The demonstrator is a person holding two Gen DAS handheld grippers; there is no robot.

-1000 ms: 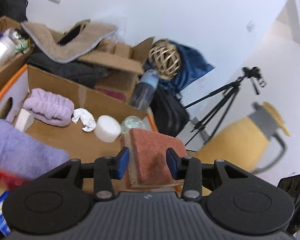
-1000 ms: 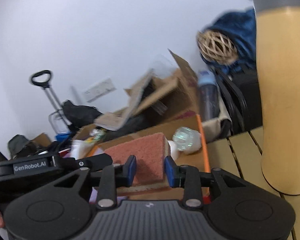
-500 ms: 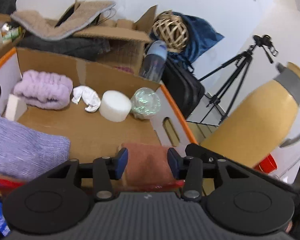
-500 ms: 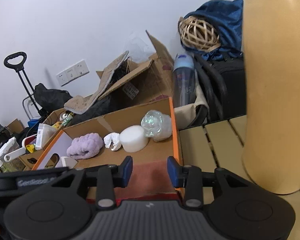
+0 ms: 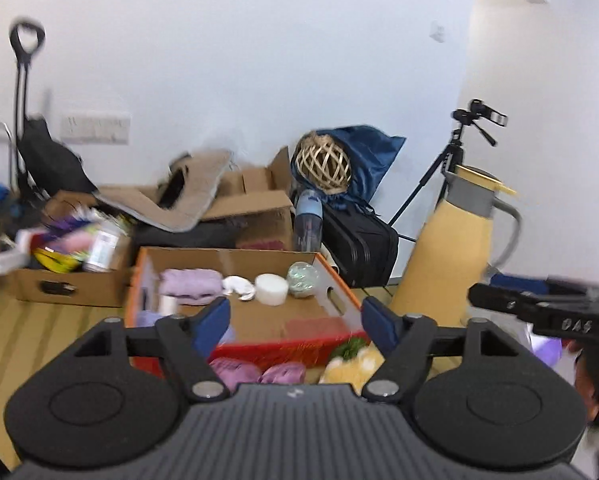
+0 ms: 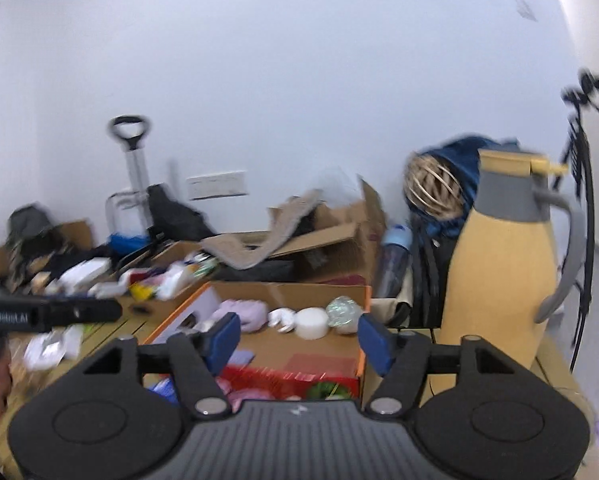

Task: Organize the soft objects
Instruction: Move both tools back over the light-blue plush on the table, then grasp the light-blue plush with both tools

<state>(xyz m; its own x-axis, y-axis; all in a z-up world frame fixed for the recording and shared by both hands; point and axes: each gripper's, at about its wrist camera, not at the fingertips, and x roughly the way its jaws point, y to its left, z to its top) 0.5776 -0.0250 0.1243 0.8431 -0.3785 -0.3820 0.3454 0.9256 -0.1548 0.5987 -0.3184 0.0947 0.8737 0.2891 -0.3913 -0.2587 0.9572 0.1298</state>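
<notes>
An open cardboard box with an orange rim (image 5: 341, 286) (image 6: 364, 354) holds a red sponge (image 5: 317, 326) (image 6: 323, 361) lying flat at its near right, a lilac cloth (image 5: 189, 286) (image 6: 243, 312), a white crumpled cloth (image 5: 239, 286), a white round foam puck (image 5: 271, 289) (image 6: 311, 327) and a shiny ball (image 5: 302, 274) (image 6: 341, 310). My left gripper (image 5: 295, 322) is open and empty, pulled back above the box. My right gripper (image 6: 297, 340) is open and empty too. Pink soft things (image 5: 255, 374) and a yellow plush (image 5: 349, 366) lie in front of the box.
A tall yellow thermos jug (image 5: 455, 252) (image 6: 507, 268) stands right of the box. Behind are cardboard boxes of clutter (image 5: 67, 276), a beige mat (image 5: 187, 200), a wicker ball (image 5: 323, 166), a water bottle (image 5: 308, 220), a black case (image 5: 359, 244) and a tripod (image 5: 459, 152).
Both grippers opened and let go of the red sponge, which now lies in the box. Both grippers pulled back and up from the box.
</notes>
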